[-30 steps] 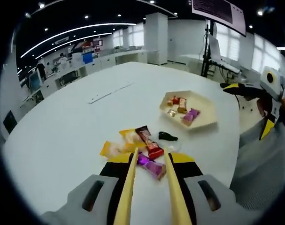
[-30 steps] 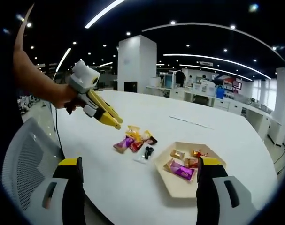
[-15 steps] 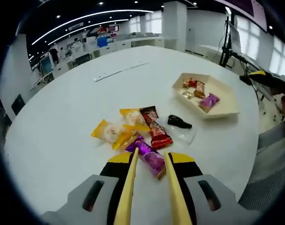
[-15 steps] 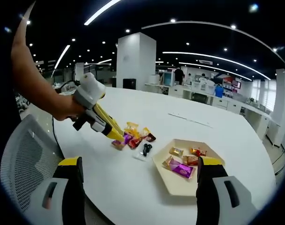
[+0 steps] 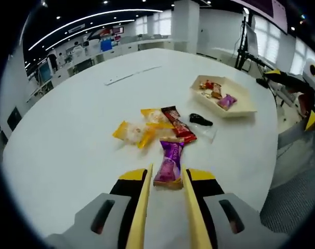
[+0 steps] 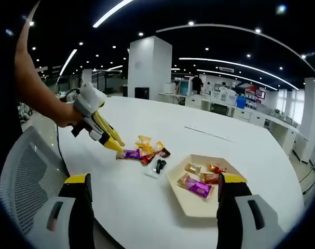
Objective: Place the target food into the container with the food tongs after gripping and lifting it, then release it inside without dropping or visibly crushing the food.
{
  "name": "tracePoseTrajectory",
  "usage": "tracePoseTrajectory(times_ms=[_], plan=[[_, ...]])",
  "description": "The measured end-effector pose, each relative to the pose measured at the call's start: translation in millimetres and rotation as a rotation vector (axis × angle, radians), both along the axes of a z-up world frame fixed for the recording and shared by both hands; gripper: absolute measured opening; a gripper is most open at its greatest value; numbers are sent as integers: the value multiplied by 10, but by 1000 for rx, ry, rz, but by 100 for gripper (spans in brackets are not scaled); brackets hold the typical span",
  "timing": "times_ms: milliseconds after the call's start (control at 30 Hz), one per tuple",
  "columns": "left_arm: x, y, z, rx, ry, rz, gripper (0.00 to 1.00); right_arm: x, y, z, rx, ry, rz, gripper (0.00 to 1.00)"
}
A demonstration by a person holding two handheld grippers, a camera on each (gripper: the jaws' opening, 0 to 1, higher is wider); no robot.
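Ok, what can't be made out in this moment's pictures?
- Left tool grip: left gripper view, yellow tips flank the purple foil snack packet; contact unclear.
- Packet labels: both views, too small and blurred.
- Small black item on clear wrapper: too small to identify.
- Beige hexagonal paper tray: right gripper view, the right tool's jaw covers its edge.

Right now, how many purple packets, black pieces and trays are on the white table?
Purple packets: 2 (one loose, one lying in the tray)
Black pieces: 1
Trays: 1
Total: 4
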State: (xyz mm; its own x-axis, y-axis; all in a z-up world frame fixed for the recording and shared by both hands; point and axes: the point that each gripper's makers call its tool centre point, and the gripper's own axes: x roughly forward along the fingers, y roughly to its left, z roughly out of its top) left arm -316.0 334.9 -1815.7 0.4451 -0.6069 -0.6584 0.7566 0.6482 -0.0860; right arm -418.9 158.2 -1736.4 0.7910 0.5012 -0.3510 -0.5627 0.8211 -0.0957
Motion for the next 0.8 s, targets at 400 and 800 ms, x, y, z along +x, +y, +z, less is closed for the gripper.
tracePoseTrajectory(times_ms=[400,800], plan=[[215,37,-236,176,-58,-39,21,7,-28,-5,-6,-1,-13,99],[129,38,-148,125,8,-80,17,11,-45,0,-2,-6,-21,99]])
